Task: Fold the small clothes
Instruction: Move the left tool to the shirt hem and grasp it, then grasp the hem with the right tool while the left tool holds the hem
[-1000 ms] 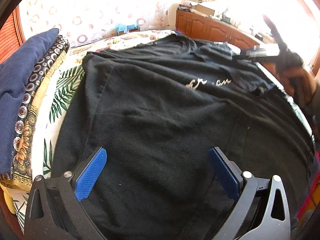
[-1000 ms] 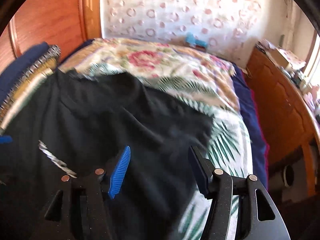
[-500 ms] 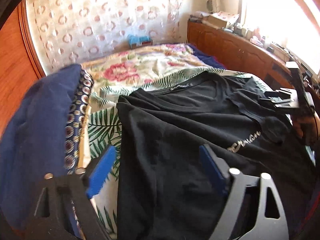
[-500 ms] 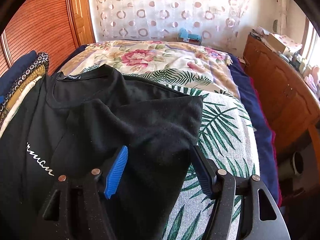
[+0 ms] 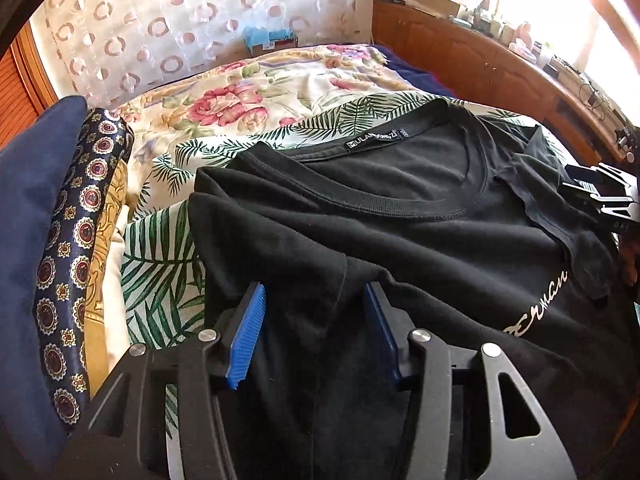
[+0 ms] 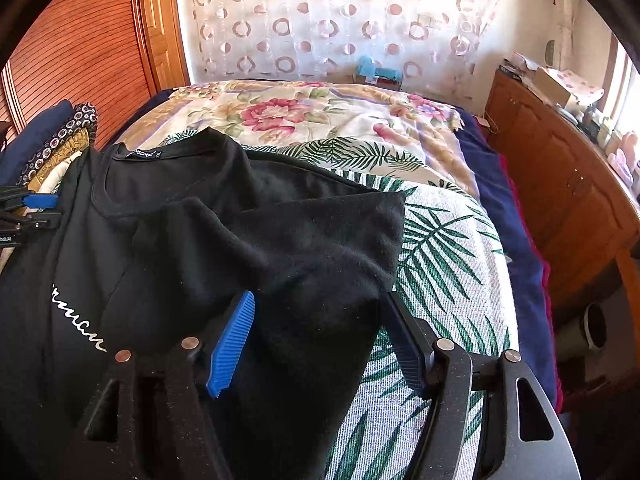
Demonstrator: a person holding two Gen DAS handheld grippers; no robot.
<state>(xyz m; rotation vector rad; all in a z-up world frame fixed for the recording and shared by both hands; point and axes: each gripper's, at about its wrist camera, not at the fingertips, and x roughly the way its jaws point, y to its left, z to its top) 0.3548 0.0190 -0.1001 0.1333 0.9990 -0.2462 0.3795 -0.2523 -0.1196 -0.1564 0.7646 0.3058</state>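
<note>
Left wrist view — left tool (image 5: 312, 332) has just been closing, spread over the black T-shirt (image 5: 400, 240).

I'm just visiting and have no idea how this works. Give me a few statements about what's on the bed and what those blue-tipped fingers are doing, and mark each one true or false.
1. The black T-shirt lies on a palm-leaf cloth. True.
2. The shirt carries white handwritten lettering. True.
3. The shirt is already folded into a small square. False: it lies mostly spread out, with only the sleeve by the right gripper turned in over the body.
4. A stack of folded fabrics sits beside the shirt. True.
5. The left gripper is clamped tight shut. False: its fingers have just been closing but stand apart, with black cloth between them.
6. The curtain is plain blue. False: it is pale with circles.
</note>
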